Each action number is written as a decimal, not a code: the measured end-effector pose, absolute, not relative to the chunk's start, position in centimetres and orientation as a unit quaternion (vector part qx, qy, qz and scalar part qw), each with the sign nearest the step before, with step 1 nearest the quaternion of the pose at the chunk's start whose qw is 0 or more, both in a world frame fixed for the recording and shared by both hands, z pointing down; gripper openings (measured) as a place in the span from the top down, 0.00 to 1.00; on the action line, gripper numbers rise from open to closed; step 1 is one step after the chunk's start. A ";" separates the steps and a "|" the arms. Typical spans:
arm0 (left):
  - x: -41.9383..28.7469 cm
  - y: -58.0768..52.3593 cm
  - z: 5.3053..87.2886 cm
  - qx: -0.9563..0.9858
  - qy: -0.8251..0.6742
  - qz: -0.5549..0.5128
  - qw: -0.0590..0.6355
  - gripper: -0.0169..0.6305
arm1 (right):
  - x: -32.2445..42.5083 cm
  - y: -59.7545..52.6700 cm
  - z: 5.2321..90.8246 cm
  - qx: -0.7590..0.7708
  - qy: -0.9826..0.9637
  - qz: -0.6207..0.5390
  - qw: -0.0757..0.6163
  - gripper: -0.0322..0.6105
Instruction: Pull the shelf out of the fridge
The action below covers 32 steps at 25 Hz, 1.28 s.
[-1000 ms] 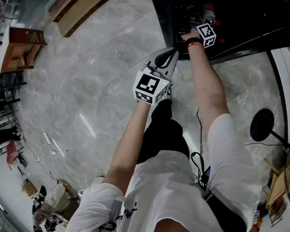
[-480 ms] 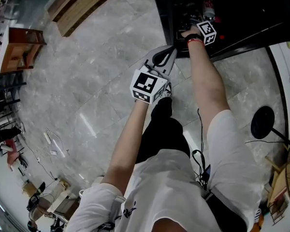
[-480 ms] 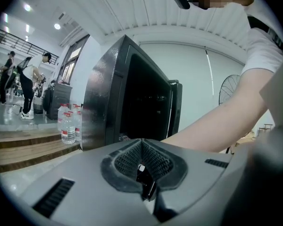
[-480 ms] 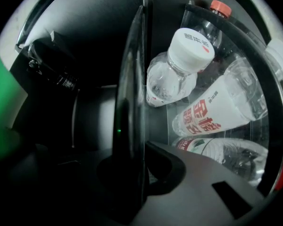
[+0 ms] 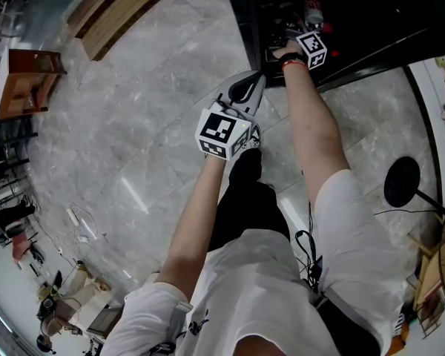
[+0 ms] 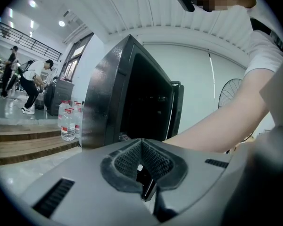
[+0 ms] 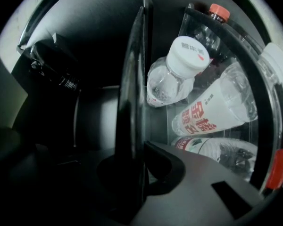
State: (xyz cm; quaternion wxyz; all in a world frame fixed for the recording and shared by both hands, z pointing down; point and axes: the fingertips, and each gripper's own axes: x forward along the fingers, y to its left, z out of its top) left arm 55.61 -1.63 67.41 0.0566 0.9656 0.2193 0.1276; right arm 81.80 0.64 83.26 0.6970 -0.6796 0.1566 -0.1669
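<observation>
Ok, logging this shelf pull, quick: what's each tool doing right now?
Left tool: closed, holding nothing.
Right tool: closed on the edge of the shelf.

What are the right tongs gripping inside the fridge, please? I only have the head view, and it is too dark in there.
Observer: In the right gripper view, the right tongs are shut on the thin edge of the shelf.
Operator: Is anything close to that shelf?
Observer: Yes, plastic water bottles lie right beside it; I cannot tell whether they rest on it.
Operator: And the left tongs?
Observer: The left tongs are shut with nothing between them, outside the fridge.
</observation>
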 end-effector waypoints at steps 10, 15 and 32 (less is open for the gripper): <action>54.9 -0.5 66.8 0.963 0.227 0.131 0.068 0.95 | 80.3 1.6 83.2 -0.688 0.156 -0.165 0.689 0.91; 55.0 -1.3 66.0 0.964 0.225 0.127 0.063 0.95 | 79.1 2.0 83.2 -0.688 0.153 -0.160 0.691 0.91; 54.1 -1.2 65.2 0.964 0.222 0.128 0.074 0.95 | 76.5 3.3 83.2 -0.687 0.159 -0.169 0.689 0.91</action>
